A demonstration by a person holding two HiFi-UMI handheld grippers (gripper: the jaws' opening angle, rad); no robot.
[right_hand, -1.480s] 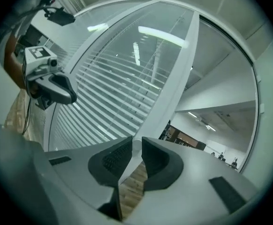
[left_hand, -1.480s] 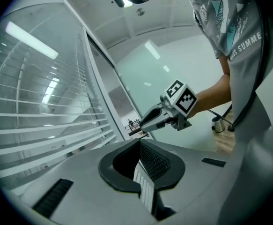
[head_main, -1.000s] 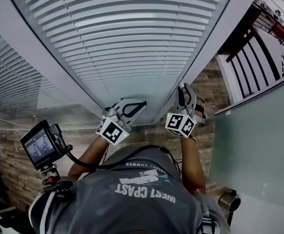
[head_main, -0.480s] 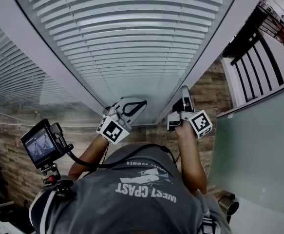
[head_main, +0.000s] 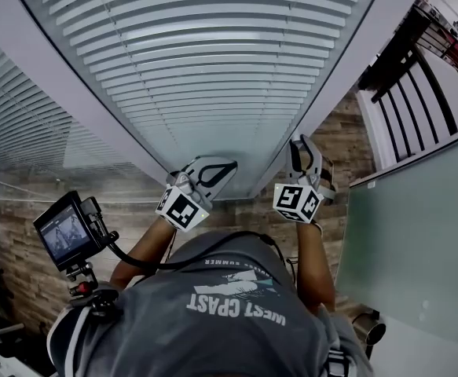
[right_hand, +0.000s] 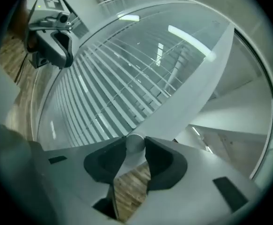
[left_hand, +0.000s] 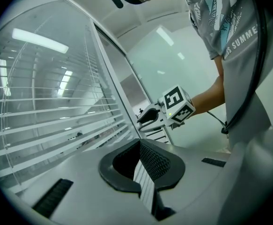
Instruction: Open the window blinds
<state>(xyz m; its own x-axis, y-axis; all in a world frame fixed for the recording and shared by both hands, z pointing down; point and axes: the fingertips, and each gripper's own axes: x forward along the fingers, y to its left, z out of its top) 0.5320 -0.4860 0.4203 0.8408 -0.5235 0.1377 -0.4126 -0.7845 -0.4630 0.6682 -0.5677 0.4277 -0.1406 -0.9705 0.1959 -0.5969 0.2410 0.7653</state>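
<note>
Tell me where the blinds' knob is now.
In the centre of the right gripper view, the knob stands between the right tool's opening jaws, against the white frame bar right of the blinds.

Right gripper (right_hand: 136, 149) jaws opening around a round knob (right_hand: 135, 142), blinds (right_hand: 122, 93) beyond.

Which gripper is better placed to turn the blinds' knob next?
Right. The right gripper has the knob at the window frame between its opening jaws. The left gripper is shut, empty and off to the side.
</note>
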